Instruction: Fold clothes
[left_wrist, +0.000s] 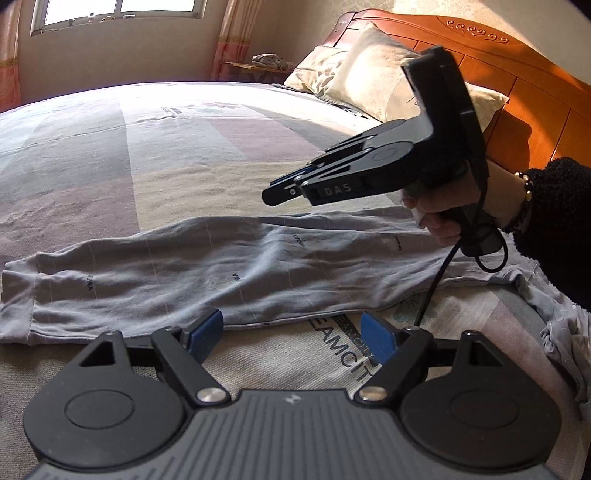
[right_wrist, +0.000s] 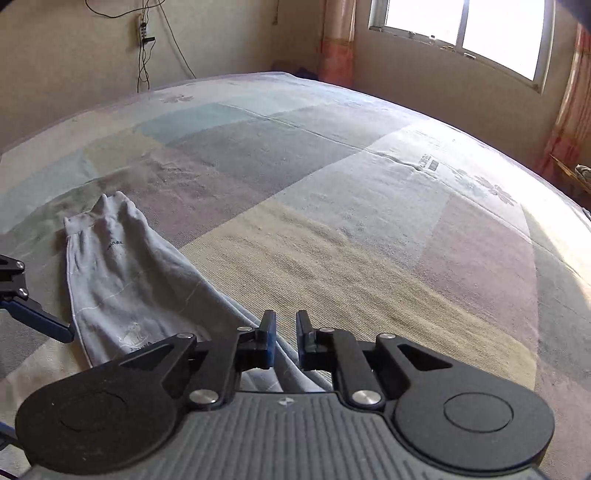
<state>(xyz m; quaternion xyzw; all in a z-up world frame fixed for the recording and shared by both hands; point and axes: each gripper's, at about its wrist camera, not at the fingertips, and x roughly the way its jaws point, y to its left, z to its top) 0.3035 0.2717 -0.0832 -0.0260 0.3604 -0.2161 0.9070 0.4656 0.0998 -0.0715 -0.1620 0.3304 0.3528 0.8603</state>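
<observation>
Grey long trousers (left_wrist: 221, 273) lie stretched flat across the patchwork bedsheet (left_wrist: 147, 155), cuffs at the left, the waist end bunched at the right. My left gripper (left_wrist: 291, 334) stands open, its blue pads wide apart at the trousers' near edge, with nothing gripped. My right gripper (left_wrist: 284, 192), held by a hand in a black sleeve, hovers in the air above the trousers, its fingers nearly together with nothing between them. In the right wrist view, the right gripper (right_wrist: 285, 343) shows a thin gap, the trousers (right_wrist: 122, 280) lie below and to the left, and one of the left gripper's fingers (right_wrist: 48, 321) reaches in there.
Two pillows (left_wrist: 369, 77) lean against an orange wooden headboard (left_wrist: 517, 77) at the back right. A small side table (left_wrist: 255, 66) stands under the window (right_wrist: 461, 33). The broad bedsheet (right_wrist: 351, 221) stretches beyond the trousers. A black cable (left_wrist: 436, 280) hangs from the right gripper.
</observation>
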